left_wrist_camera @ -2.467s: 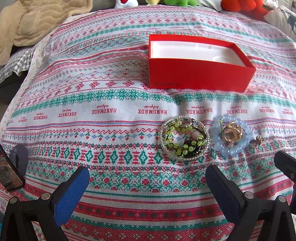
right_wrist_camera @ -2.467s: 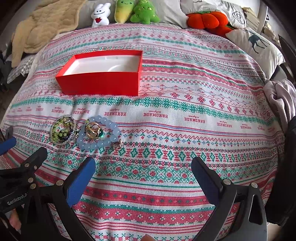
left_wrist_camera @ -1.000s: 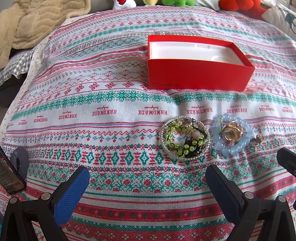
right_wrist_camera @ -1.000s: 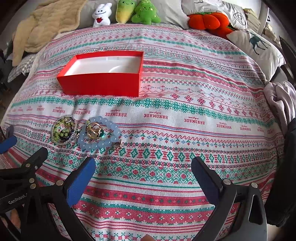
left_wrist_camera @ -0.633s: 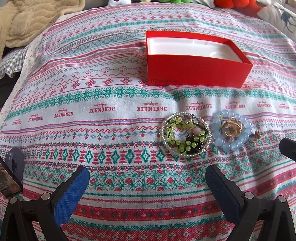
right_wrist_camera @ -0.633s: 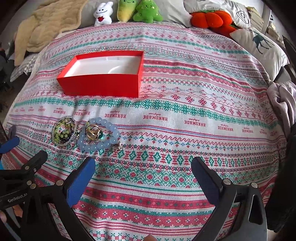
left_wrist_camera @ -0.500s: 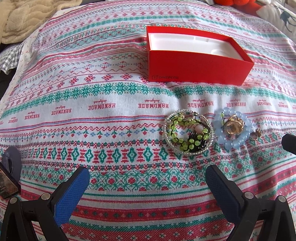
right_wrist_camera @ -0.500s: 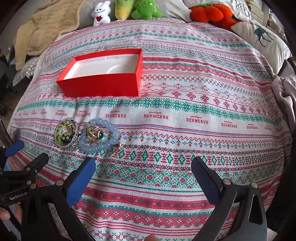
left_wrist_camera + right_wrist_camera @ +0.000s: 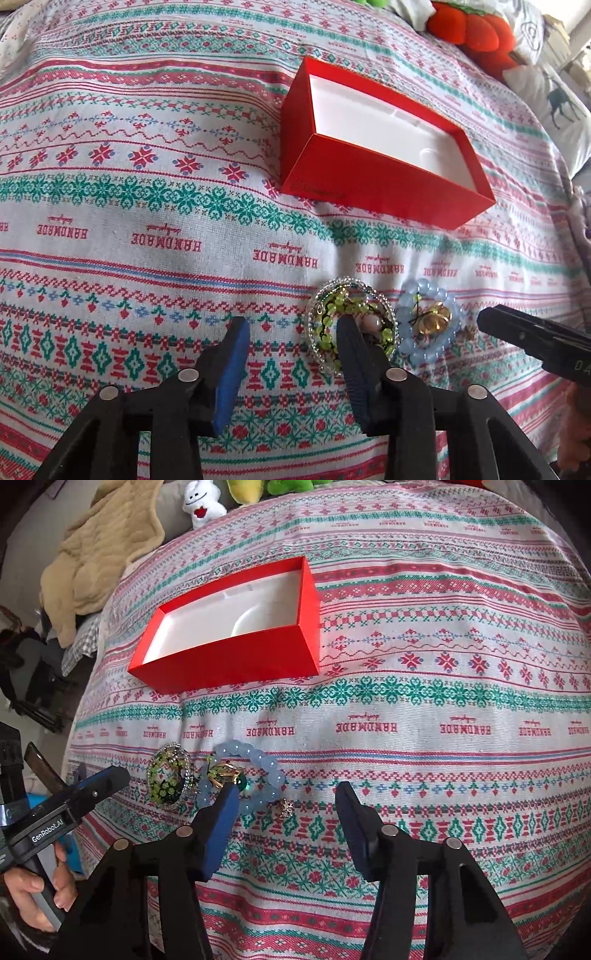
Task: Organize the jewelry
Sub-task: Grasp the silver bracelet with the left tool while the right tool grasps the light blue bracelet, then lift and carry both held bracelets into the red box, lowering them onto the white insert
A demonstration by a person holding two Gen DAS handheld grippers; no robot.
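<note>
Left gripper: jaws apart, nothing between them. Its right finger sits over the near edge of the green bead bracelet, its left finger on bare cloth. Right gripper: jaws also apart, empty; its left finger overlaps the near side of the pale blue bead bracelet, with a small gold charm lying in the gap.

Jewelry sits in two tight clusters, just beside each other on the patterned bedspread. Gold rings and a green stone rest inside the blue loop. The red box, open and with nothing in its white liner, stands well apart beyond them.

Risks, as judged:
- Only one finger is over each bracelet; a close from here could pinch cloth, or push the beads aside rather than grip them.
- The green cluster looks like several strands tangled; lifting one may drag the rest, or drop them partway to the box.
- Lifting the blue loop leaves the rings behind, or flicks them into the soft folds.
- Both tools work close together; a collision is possible.
</note>
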